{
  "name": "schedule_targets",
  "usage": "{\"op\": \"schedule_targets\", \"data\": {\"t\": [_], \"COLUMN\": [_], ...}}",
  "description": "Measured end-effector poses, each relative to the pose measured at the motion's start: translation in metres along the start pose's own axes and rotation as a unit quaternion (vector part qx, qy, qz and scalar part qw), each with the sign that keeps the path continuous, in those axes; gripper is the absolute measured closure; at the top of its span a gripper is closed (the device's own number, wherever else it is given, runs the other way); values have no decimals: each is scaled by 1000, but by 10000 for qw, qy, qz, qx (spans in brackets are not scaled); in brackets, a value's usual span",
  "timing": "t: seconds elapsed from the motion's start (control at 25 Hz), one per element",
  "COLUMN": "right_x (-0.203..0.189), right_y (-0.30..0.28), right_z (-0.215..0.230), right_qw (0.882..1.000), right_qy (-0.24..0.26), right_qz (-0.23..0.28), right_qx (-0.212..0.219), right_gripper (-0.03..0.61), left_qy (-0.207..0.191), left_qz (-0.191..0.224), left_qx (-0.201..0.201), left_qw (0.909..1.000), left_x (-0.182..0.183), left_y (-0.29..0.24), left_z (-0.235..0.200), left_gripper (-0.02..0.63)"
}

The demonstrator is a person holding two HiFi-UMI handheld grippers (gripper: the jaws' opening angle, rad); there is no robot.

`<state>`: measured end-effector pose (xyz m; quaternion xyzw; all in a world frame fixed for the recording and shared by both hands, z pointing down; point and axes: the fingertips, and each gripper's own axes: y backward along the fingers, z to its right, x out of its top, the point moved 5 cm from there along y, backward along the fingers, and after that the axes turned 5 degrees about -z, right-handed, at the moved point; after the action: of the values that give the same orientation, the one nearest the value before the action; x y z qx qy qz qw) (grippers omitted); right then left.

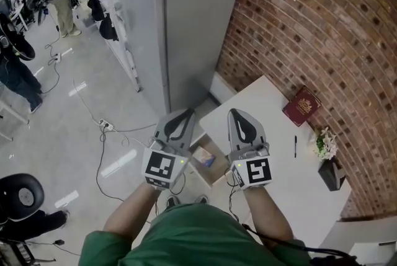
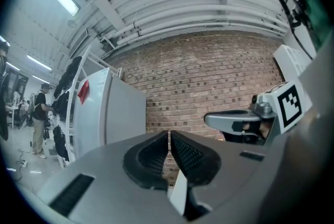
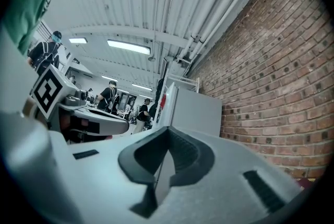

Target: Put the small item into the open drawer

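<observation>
In the head view both grippers are held side by side and level, above the near left corner of the white desk (image 1: 273, 128). The left gripper (image 1: 180, 115) is shut with nothing between its pads, as its own view shows (image 2: 169, 134). My right gripper (image 1: 239, 113) is also shut and empty (image 3: 167, 131). Below and between them an open drawer (image 1: 214, 173) sticks out of the desk's left side, and a small bluish thing (image 1: 205, 159) lies inside it. Each gripper shows in the other's view: the right one (image 2: 229, 119) and the left one (image 3: 94, 118).
On the desk lie a dark red book (image 1: 301, 105) and a black pen (image 1: 295, 146), with a small pot of white flowers (image 1: 327, 153) by the brick wall (image 1: 310, 23). A tall grey cabinet (image 1: 192, 23) stands behind the desk. Cables (image 1: 102, 134) trail on the floor at left.
</observation>
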<state>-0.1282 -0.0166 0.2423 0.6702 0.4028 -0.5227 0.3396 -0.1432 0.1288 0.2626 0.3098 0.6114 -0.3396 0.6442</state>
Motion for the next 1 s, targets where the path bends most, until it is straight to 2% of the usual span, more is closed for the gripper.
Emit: {"op": "schedule_targets", "data": {"t": [1.0], "right_x": [-21], "right_y": [-2], "right_z": [13], "right_qw": [9996], "right_qy": [-278], "right_qz": [-100], "right_qx": [14], "right_gripper": [577], "left_qy": [-41], "left_qz": [-204], "left_qx": [63], "left_qw": [9998], "left_x": [-13], "left_y": [-12], "left_z": [6], "left_gripper": [601]}}
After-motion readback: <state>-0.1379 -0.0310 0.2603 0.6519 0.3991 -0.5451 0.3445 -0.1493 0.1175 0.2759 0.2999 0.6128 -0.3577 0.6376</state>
